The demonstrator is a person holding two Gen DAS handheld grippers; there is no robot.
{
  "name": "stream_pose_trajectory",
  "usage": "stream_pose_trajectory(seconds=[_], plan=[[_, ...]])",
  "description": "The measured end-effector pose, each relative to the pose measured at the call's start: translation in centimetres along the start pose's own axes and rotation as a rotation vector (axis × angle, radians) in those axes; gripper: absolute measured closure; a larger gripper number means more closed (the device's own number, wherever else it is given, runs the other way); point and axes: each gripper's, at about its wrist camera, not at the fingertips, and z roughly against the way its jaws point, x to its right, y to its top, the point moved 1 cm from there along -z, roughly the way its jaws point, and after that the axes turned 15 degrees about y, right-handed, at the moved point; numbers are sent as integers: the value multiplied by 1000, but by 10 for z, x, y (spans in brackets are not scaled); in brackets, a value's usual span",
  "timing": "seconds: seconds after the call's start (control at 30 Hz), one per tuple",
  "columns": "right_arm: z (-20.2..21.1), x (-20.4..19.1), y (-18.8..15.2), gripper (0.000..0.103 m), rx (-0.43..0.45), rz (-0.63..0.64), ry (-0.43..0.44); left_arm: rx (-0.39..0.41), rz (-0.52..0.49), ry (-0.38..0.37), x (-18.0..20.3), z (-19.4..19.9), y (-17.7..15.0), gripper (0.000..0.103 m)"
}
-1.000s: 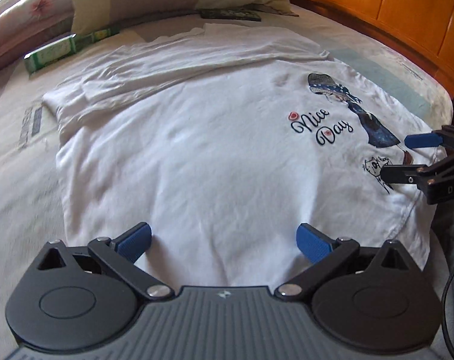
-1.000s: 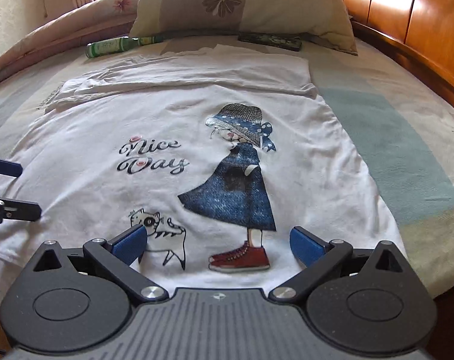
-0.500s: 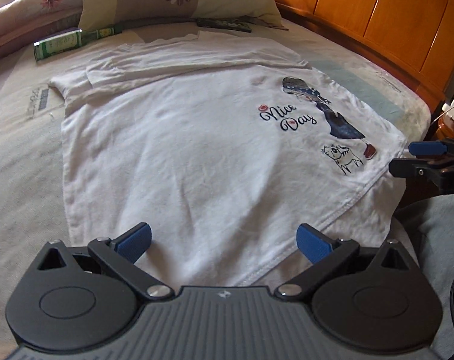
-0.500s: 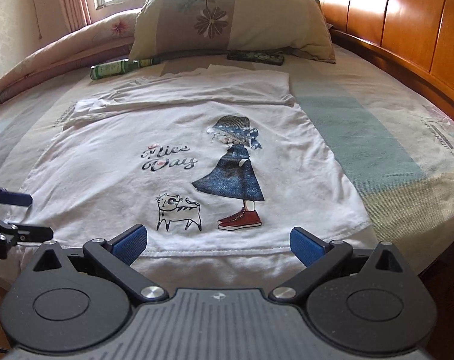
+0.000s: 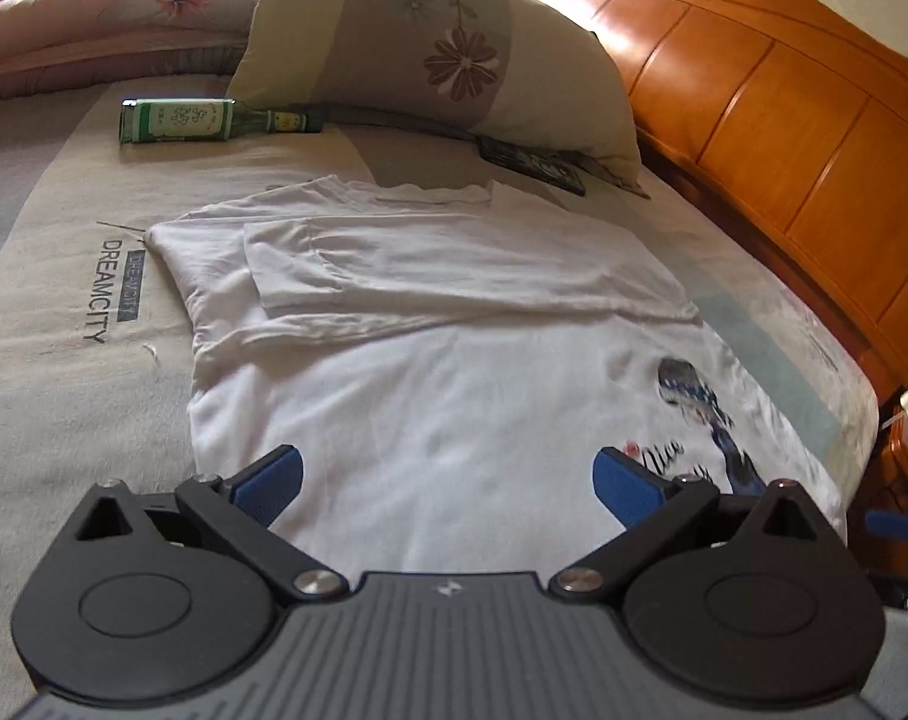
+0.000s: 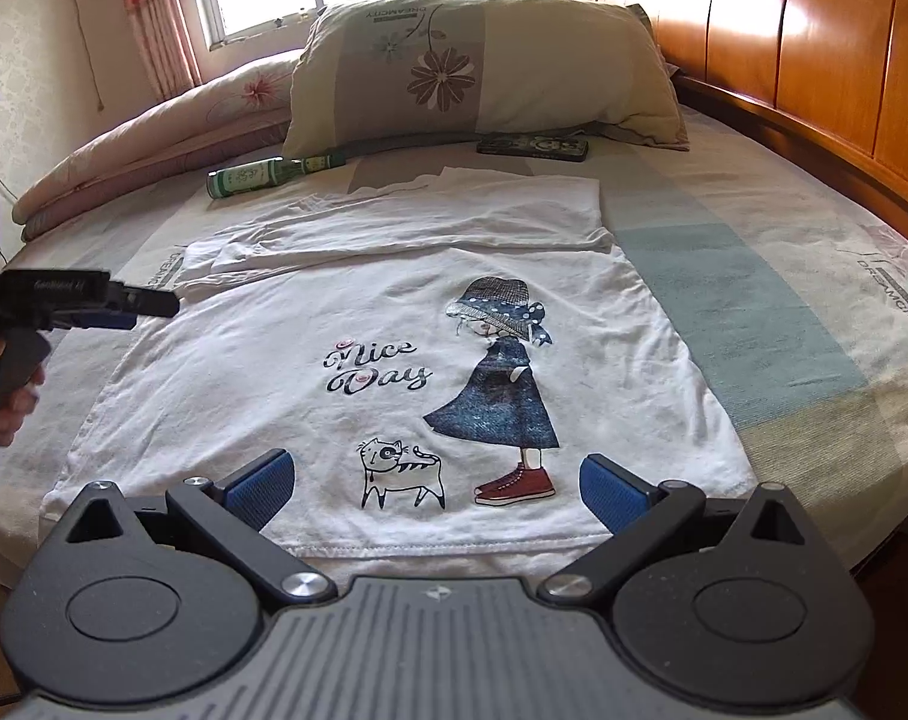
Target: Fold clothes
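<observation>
A white T-shirt (image 6: 393, 324) lay print-up on the bed (image 6: 784, 276), its far part already turned over in a band, while the left gripper (image 5: 447, 477) and right gripper (image 6: 432, 480) hung above its near half, both spread and holding nothing. With no hem pinched, a one-layer or uneven grab would likely have skewed the next fold. The green bottle (image 6: 261, 175) and pillow (image 6: 484, 69) beyond could have been snagged.
</observation>
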Motion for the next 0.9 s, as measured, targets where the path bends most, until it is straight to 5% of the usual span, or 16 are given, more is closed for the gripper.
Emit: stream_pose_trajectory(seconds=[0.13, 0.33, 0.6, 0.73, 0.83, 0.9], plan=[[-6, 11, 5, 0, -11, -30, -10, -62, 90, 24, -22, -35, 3, 1], [-8, 27, 12, 0, -5, -57, -34, 7, 102, 125, -45, -22, 9, 1], [-20, 21, 17, 0, -5, -64, 2, 19, 22, 22, -18, -37, 26, 1], [-12, 16, 18, 0, 1, -30, -6, -28, 19, 119, -18, -62, 21, 1], [-7, 18, 19, 0, 18, -10, -20, 17, -14, 200, -15, -48, 18, 1], [-10, 22, 20, 0, 15, 2, -19, 53, -52, 180, -7, -27, 11, 1]])
